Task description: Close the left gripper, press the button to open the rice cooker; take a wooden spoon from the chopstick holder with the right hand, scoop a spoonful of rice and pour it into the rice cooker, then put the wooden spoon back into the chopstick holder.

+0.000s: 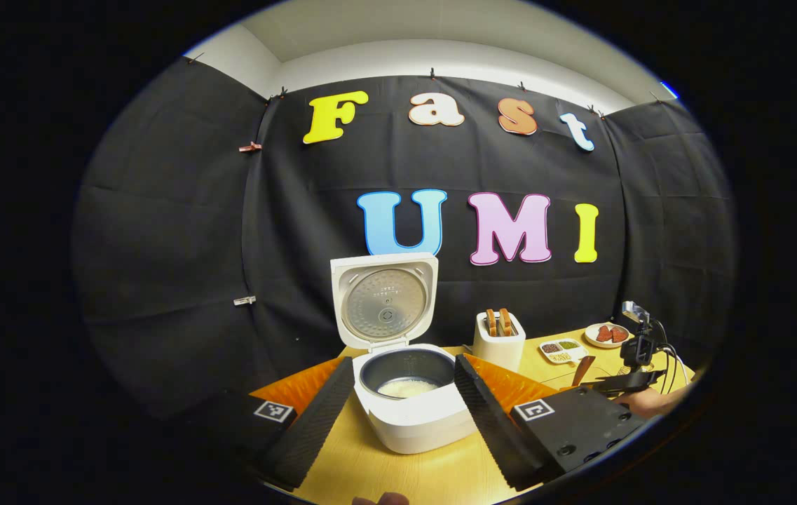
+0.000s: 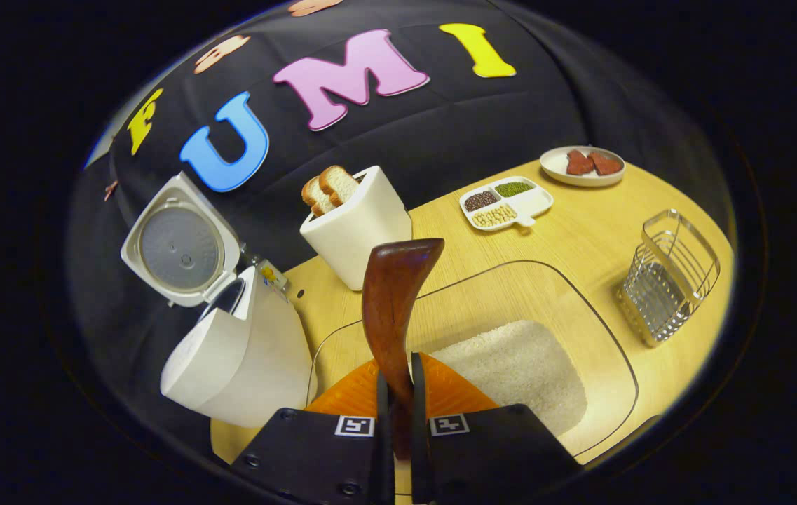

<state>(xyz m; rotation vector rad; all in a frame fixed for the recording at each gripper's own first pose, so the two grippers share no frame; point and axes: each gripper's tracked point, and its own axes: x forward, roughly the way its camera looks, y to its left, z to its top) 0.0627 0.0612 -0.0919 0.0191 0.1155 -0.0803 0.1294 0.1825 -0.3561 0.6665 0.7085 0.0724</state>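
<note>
In the left gripper view, the left gripper [image 1: 404, 382] has its two fingers spread wide, framing the rice cooker [image 1: 412, 414] that stands between them on the wooden table [image 1: 384, 470]. The cooker's lid [image 1: 384, 300] stands upright and open, its metal inner plate facing the camera, and the dark inner pot [image 1: 406, 372] holds a small patch of white rice [image 1: 406, 386] at its bottom. To the cooker's right stands a white toaster [image 1: 499, 341] with two bread slices in its slots, then a divided dish of beans [image 1: 561, 350] and a small plate with red pieces [image 1: 607, 334]. At the far right edge the right gripper [image 1: 626, 381] shows, held by a hand [image 1: 654, 401], with the brown spoon tip beside it.

In the right gripper view, the right gripper [image 2: 398, 421] has its fingers pressed onto the handle of the wooden spoon [image 2: 392, 308], which rises upright from between them, its dark brown bowl tilted toward the right. Below and behind the spoon lies a clear glass dish [image 2: 608, 365] holding a heap of raw rice [image 2: 517, 368]. The wire chopstick holder [image 2: 668, 277] stands at the right of the table. The open rice cooker sits at the left, seen from its side, the toaster just beyond it.
</note>
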